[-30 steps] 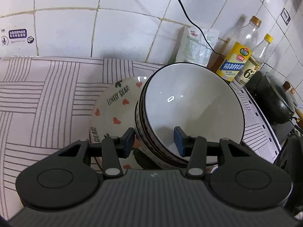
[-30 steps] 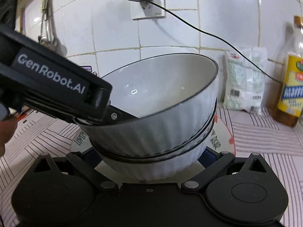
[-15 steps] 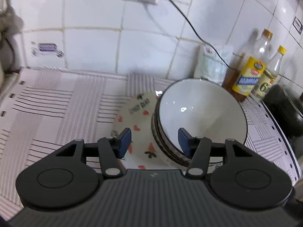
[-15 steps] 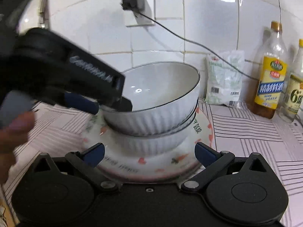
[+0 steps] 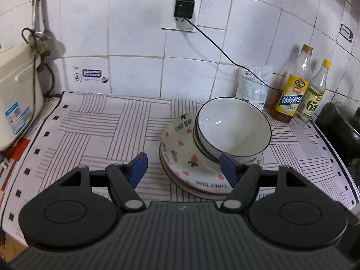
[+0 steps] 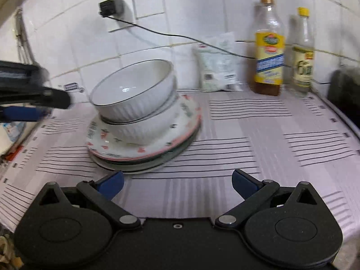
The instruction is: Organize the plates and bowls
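At about nine o'clock in the right wrist view the left gripper (image 6: pixel 33 110) shows as a dark blur, clear of the crockery; in its own view its jaws have just been opening, stand spread, and nothing lies between them, though the blue pads frame the near edge of the stack. That stack sits on the striped cloth of the table (image 5: pixel 94 130), toward one o'clock from the left gripper (image 5: pixel 184 168): two white bowls (image 5: pixel 232 127) nested one in the other, resting on the heart-and-carrot plate (image 5: pixel 180 155), which lies on at least one more plate beneath. The main risk, as I judge it, is the bowls themselves: they sit off-centre on the plate, shifted toward its far right side, and the upper bowl leans in the lower one, so a knock from either gripper on its way out could rock or slide them. The right gripper (image 6: pixel 177 183) hangs just short of the plates' near rim at its twelve o'clock, jaws wide apart and empty; a careless sweep forward would catch that rim and shunt the whole pile. Further right, at two o'clock, the packet (image 5: pixel 254 85), the two bottles (image 5: pixel 292 90) and the black cable (image 5: pixel 227 56) crowd the wall, with a dark pot at the table's right edge; a stack pushed that way could topple a bottle, and a raised gripper could snag the cable.
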Motion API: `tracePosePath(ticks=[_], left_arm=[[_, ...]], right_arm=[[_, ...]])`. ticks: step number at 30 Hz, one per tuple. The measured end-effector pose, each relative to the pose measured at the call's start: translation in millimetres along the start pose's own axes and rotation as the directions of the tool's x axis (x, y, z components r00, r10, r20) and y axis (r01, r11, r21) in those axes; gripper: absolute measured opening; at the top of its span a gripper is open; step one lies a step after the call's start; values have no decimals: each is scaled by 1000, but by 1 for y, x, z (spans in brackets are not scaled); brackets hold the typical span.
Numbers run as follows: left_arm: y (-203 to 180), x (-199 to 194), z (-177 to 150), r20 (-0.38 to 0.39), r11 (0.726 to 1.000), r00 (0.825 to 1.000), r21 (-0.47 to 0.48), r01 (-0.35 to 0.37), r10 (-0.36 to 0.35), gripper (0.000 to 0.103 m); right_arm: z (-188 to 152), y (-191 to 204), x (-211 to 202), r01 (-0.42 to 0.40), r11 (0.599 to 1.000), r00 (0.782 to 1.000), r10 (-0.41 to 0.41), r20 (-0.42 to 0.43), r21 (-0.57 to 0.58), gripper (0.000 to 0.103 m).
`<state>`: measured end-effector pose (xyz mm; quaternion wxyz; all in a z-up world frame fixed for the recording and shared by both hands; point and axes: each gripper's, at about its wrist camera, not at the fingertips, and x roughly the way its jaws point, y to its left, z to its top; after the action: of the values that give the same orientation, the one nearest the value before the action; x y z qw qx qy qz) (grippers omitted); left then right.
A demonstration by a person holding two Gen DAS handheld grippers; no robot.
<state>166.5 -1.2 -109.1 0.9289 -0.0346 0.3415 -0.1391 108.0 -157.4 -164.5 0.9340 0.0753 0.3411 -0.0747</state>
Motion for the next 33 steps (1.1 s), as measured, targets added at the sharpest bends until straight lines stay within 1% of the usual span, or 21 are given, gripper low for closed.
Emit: tracePosePath(ticks=[3,6,9,11,13,14,17,19,20,23,27,29,31,33], left_arm=[[7,-11,3,-19,1000,1000,-21,-4,3,70],[12,-24,6,-21,999,1000,-49,-8,7,70],[10,-37,7,-10,999,1000,-35,-28,28,73],[8,-45,8,-9,999,999,-32,-43,43,83],[6,-51,8,-10,998,999,-47,-45,44,87],[3,-53,7,-15,998,999,-49,-43,43,89],[-6,-60,4,-15,998,999,-38,-48,48,95],[-11,-65,4,-15,998,998,-35,-55,54,95],[-13,-69,5,-10,998,998,-33,-62,61,95],[-18,-84,7,10,996,996,-21,-84,84,95],[-23,-104,7,18,994,994,0,-106,106,95],[-26,-113,6,15,993,993,6,-119,119,97],[-30,-119,3,1,991,991,15,-134,134,98],[-34,-123,1,-31,988,989,44,-146,147,98]], right_arm=[[8,-2,-10,66,998,998,-66,-22,-13,103],[19,-7,-22,68,997,998,-69,-13,-26,103],[31,-14,-40,35,999,999,-35,9,-16,103],[38,-20,-51,-6,1000,1000,6,-1,-18,103],[44,-25,-59,-59,998,998,58,-20,-29,103],[45,-27,-65,-61,998,998,61,-10,-30,103],[46,-32,-82,-18,1000,999,19,41,-23,103],[49,-35,-91,-4,1000,999,5,51,-17,103],[51,-36,-94,-4,1000,999,4,38,-13,103],[59,-38,-98,3,1000,999,-4,-50,-13,103],[65,-36,-111,50,999,997,-51,-61,-19,103],[65,-36,-118,70,997,996,-71,-52,-23,103],[66,-34,-125,103,994,993,-105,-53,-39,103],[67,-32,-130,128,989,989,-133,-71,-67,103]])
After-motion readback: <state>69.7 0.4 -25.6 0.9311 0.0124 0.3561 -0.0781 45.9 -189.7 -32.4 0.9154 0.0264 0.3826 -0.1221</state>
